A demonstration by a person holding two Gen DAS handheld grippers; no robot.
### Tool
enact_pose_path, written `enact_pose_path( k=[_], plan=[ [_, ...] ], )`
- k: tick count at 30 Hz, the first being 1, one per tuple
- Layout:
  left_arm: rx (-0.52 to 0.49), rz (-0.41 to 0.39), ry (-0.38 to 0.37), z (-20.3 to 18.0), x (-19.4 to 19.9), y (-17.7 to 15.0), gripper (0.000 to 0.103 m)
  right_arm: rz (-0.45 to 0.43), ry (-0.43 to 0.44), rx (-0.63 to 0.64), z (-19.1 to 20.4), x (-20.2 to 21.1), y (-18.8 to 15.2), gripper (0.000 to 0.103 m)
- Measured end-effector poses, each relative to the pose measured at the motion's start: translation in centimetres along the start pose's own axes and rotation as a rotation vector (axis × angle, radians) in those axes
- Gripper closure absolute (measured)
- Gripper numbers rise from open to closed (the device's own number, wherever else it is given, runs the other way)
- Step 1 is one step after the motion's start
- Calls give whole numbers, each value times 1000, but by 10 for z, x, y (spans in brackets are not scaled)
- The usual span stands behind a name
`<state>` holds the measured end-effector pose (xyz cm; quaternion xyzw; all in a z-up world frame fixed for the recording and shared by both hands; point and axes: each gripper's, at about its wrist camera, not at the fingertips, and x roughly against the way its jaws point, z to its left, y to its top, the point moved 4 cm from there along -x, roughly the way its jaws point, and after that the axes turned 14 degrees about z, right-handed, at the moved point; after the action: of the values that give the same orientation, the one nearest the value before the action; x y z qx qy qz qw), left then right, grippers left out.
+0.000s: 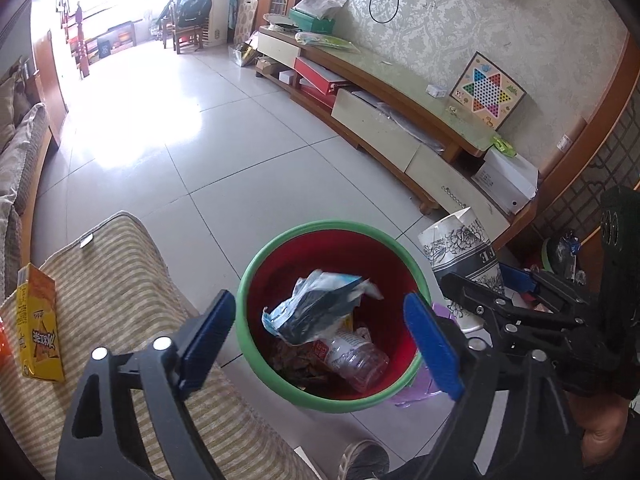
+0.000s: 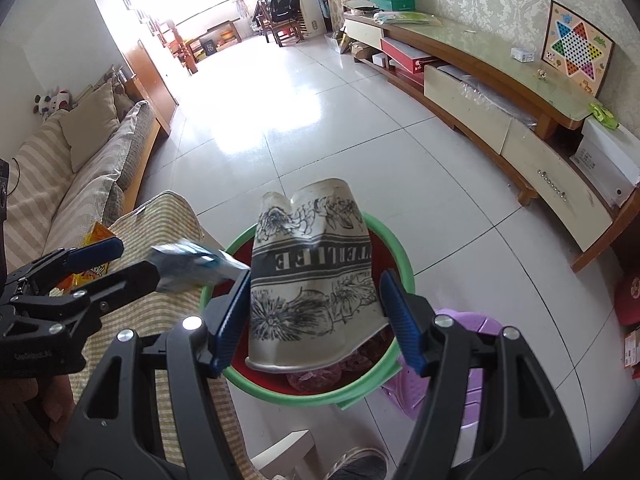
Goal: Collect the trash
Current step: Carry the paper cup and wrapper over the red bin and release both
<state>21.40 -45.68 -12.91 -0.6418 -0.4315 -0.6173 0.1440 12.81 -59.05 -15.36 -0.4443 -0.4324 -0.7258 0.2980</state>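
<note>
A red bin with a green rim (image 1: pixel 256 280) (image 2: pixel 390 246) stands on the floor. It holds a crumpled blue-white wrapper (image 1: pixel 320 304), a clear plastic bottle (image 1: pixel 356 356) and other scraps. My left gripper (image 1: pixel 324 336) is open above the bin; the wrapper hangs between and below its fingers, and in the right wrist view the wrapper (image 2: pixel 192 264) is blurred in the air at the left fingertips (image 2: pixel 100 250). My right gripper (image 2: pixel 316 316) is shut on a crushed paper cup (image 2: pixel 312 280) (image 1: pixel 460 248) with black flower print, held above the bin.
A striped cushion (image 1: pixel 120 280) lies left of the bin with a yellow box (image 1: pixel 38 328) on it. A purple stool (image 2: pixel 472 344) stands right of the bin. A sofa (image 2: pixel 80 168) runs along the left, a low TV cabinet (image 1: pixel 400 104) along the right wall.
</note>
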Motion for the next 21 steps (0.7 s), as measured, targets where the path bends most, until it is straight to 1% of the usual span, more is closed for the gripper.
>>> enact_pose_path(
  k=[5,8,12,14,15,16,18,21],
  plan=[
    [22,-8,8,10,5,-3,14,4,5,5,4,-2,0,40],
    [42,-28,17,17,14,-5,10,7,9,14,8,-4,3,40],
    [47,-52,35,25,28,-10,10,6,5,22,15,-6,7,39],
    [47,-61,46,30,34,-12,10,14,11,21,18,-6,9,33],
    [50,-64,48,32,37,-13,10,12,11,21,19,-6,9,27],
    [57,-66,46,35,40,-14,10,5,7,23,22,-4,9,24],
    [69,-73,48,41,45,-17,10,-7,5,30,27,-1,9,13],
    [91,-80,47,51,53,-21,9,-24,2,37,34,6,8,8]
  ],
)
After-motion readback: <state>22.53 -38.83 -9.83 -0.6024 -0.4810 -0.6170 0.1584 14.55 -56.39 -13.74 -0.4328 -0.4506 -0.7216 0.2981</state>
